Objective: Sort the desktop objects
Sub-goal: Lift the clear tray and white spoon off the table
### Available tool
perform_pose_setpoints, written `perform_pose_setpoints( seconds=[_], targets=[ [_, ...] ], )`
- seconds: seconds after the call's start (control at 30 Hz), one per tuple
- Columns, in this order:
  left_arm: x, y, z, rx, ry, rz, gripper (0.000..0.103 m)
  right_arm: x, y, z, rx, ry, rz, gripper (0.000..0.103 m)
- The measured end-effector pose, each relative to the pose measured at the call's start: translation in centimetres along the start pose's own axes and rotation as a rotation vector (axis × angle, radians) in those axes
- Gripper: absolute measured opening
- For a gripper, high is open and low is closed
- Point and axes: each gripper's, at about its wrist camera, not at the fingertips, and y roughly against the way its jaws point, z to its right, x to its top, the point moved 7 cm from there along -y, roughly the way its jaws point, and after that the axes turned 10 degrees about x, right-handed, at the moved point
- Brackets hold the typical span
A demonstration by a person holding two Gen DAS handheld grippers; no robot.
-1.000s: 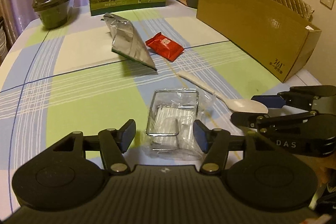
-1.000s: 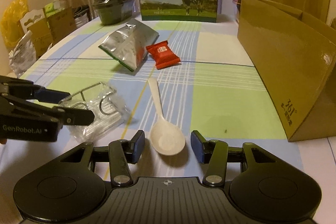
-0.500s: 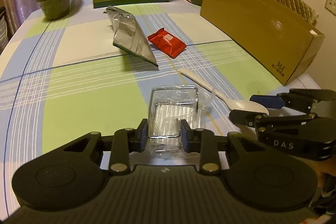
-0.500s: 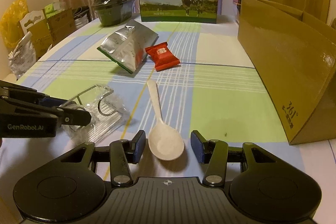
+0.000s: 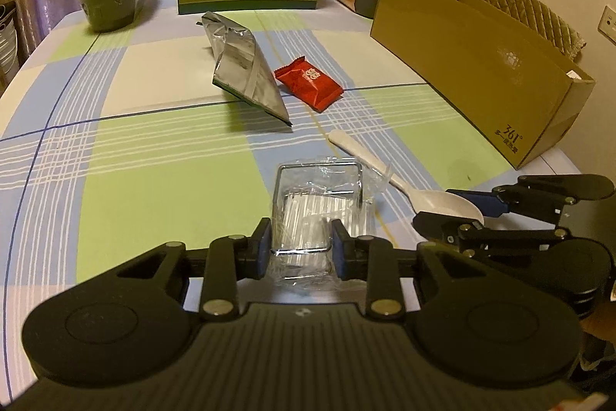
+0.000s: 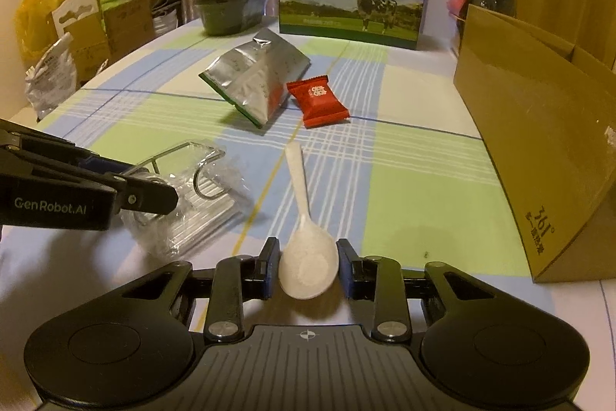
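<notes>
The left gripper is clamping its jaws on the crinkly, light plastic-wrapped wire holder, likely slippery; the right gripper is closing around the stiff white spoon, bowl between its jaws, contact unclear. Both are lying on the surface near its front edge, open room ahead toward the cardboard box

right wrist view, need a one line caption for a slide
Right gripper closed around the bowl of a white spoon on the checked tablecloth, beside an open cardboard box.
</notes>
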Motion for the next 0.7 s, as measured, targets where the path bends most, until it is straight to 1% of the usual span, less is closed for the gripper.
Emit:
perform_pose_setpoints(
  seconds=[0.23,0.47,0.6,0.7],
  targets=[
    [0.2,0.4,0.2,-0.009,0.005,0.012,0.026,0.2,0.6,0.0,-0.001,-0.015,0.023,0.028],
    [0.3,0.8,0.0,-0.010,0.018,0.019,0.026,0.5,1.5,0.8,0.007,-0.091,0.047,0.028],
    [0.5,1.1,0.0,-0.009,0.027,0.024,0.026,1.0,2.2,0.9,0.010,-0.105,0.069,0.028],
    [0.7,1.5,0.1,0.005,0.029,0.022,0.026,1.4,2.9,0.9,0.010,-0.106,0.085,0.028]
  ],
)
